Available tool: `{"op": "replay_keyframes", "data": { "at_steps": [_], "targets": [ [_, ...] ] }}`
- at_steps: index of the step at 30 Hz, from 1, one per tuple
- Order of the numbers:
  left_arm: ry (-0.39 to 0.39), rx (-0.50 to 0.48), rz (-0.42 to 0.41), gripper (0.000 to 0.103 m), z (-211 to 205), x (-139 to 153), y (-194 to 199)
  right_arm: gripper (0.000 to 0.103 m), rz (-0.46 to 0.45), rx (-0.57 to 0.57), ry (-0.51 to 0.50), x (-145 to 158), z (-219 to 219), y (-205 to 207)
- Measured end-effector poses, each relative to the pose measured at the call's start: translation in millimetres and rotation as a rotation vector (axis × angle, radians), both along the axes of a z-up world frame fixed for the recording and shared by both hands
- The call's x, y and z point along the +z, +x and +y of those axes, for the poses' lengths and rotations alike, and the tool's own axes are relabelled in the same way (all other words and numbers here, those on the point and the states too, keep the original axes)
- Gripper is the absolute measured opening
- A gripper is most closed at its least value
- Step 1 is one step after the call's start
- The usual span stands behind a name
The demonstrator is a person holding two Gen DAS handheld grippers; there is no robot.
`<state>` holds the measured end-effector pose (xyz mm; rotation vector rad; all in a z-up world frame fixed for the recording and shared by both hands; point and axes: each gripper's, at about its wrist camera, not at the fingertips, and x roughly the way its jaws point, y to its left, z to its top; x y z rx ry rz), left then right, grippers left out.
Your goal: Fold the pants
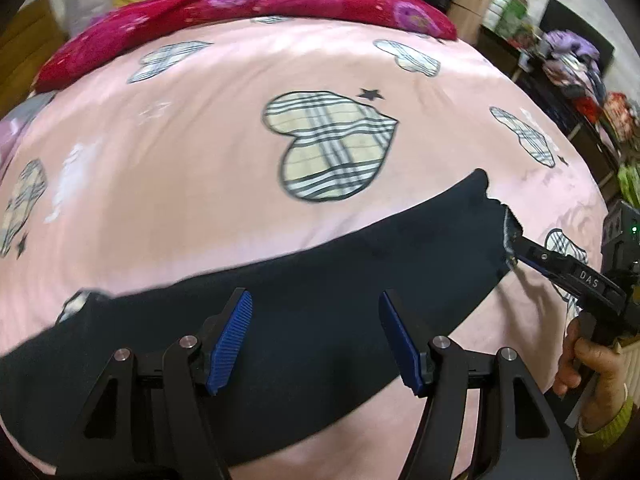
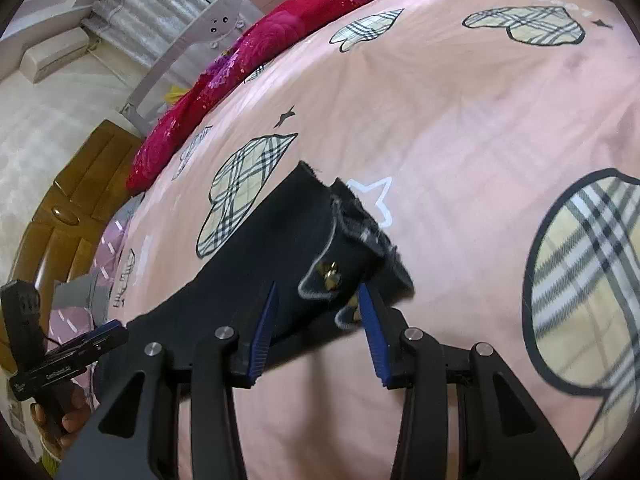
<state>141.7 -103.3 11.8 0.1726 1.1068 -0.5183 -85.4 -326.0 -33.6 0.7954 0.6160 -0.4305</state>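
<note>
Pink bed [image 1: 160,184] carries limp dark pants [image 1: 320,280]; right gripper [image 2: 318,312] clamps waistband, left gripper [image 1: 316,340] gapes empty.

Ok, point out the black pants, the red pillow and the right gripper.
black pants [image 1: 320,264], left wrist view, middle of the fabric.
red pillow [image 1: 224,12], left wrist view, its top.
right gripper [image 2: 316,304], right wrist view, between fingertips.

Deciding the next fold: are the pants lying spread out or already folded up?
Spread out: the dark pants lie as one long band across the pink bedspread, waistband end in the right gripper.
</note>
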Motion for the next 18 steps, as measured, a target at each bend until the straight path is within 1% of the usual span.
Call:
{"op": "replay_keyframes", "data": {
  "at_steps": [3, 4, 5, 6, 7, 10, 13, 16, 17, 18],
  "targets": [
    [0.006, -0.051, 0.010, 0.066, -22.8, -3.5, 10.1, 0.043, -0.021, 0.013, 0.000, -1.4, -4.8, 5.4],
    [0.009, -0.071, 0.014, 0.066, -31.2, -4.9, 13.7, 0.041, -0.024, 0.015, 0.000, -2.3, -5.7, 7.5],
    [0.019, -0.089, 0.016, 0.066, -41.1, -6.5, 17.9, 0.035, -0.024, 0.016, 0.003, -3.6, -7.2, 9.0],
    [0.026, -0.102, 0.017, 0.066, -47.9, -7.6, 20.9, 0.010, -0.022, 0.015, 0.006, -5.6, -9.5, 9.6],
    [0.028, -0.117, 0.021, 0.066, -55.4, -8.6, 23.7, 0.007, -0.018, 0.016, 0.008, -6.8, -9.6, 9.9],
    [0.023, -0.173, 0.034, 0.066, -78.0, -9.3, 30.7, 0.006, -0.051, 0.012, -0.011, 0.4, -11.5, -3.4],
    [0.022, -0.225, 0.047, 0.066, -96.6, -12.4, 33.5, 0.006, -0.063, 0.008, -0.029, 10.6, -9.7, -19.6],
    [0.039, -0.278, 0.054, 0.066, -120.1, -19.5, 32.7, 0.006, -0.049, 0.022, -0.015, 8.8, -7.1, -26.4],
    [0.047, -0.300, 0.057, 0.066, -130.0, -23.2, 32.5, 0.006, -0.031, 0.048, -0.020, 5.9, -6.5, -22.6],
    [0.055, -0.316, 0.065, 0.066, -136.3, -26.1, 32.4, 0.010, -0.011, 0.052, -0.020, 2.3, -7.8, -18.8]
  ]
}}
